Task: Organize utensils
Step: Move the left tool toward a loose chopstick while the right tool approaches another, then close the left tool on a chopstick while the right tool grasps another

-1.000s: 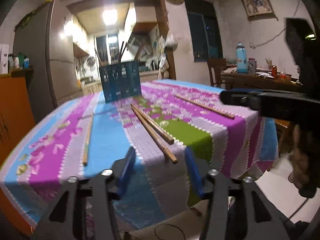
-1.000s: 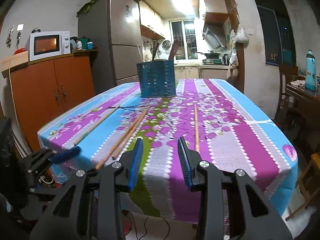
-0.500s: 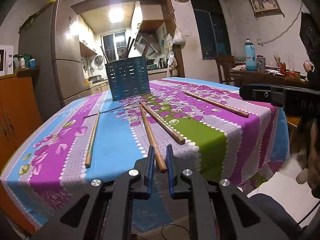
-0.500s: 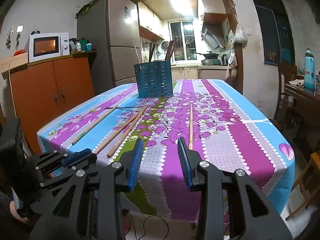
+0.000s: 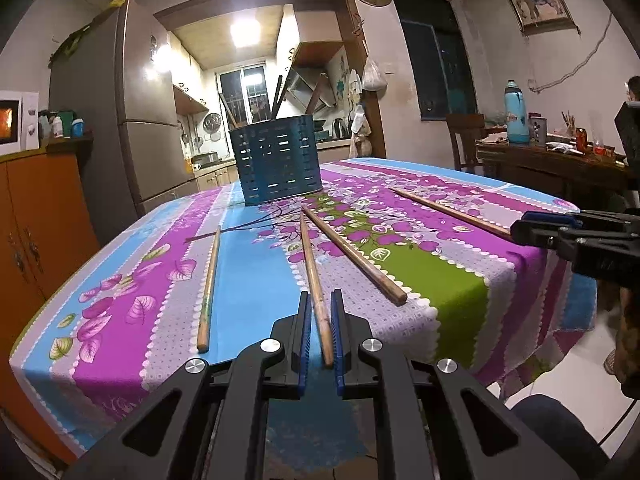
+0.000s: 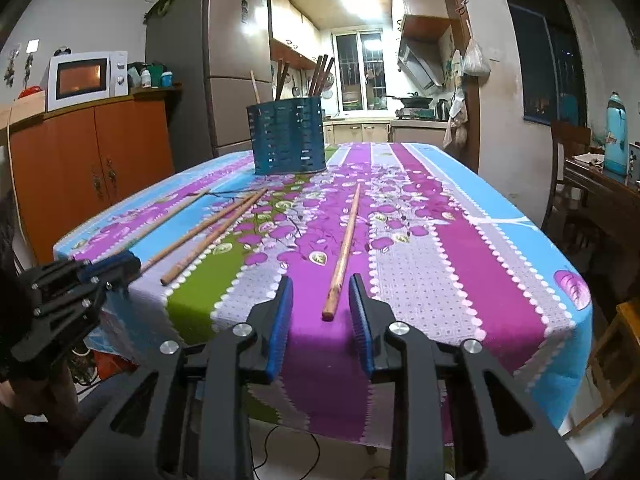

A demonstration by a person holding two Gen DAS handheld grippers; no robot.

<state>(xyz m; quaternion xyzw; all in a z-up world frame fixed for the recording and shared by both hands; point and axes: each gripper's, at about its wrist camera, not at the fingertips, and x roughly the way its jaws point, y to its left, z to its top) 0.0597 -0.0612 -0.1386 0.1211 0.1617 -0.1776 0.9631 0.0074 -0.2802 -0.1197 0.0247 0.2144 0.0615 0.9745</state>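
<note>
Several wooden chopsticks lie on the flowered tablecloth [image 5: 256, 280]. My left gripper [image 5: 319, 312] is shut on the near end of one chopstick [image 5: 310, 264], which still rests on the cloth. Others lie to its left [image 5: 209, 280], right [image 5: 352, 256] and far right [image 5: 448, 212]. My right gripper [image 6: 320, 300] is open, its jaws either side of the near end of a single chopstick [image 6: 344, 244]. A blue slotted utensil holder [image 5: 276, 160] stands at the table's far end with several chopsticks upright in it; it also shows in the right wrist view [image 6: 286, 140].
An orange cabinet [image 6: 88, 152] with a microwave [image 6: 86, 78] stands left of the table, a fridge [image 6: 216, 60] behind. A wooden side table [image 5: 552, 164] with a blue flask [image 5: 516, 112] and a chair stand to the right. The kitchen lies beyond.
My left gripper closed from wide open onto the near end of a chopstick. My right gripper moved forward so the single chopstick's end sits between its open jaws.
</note>
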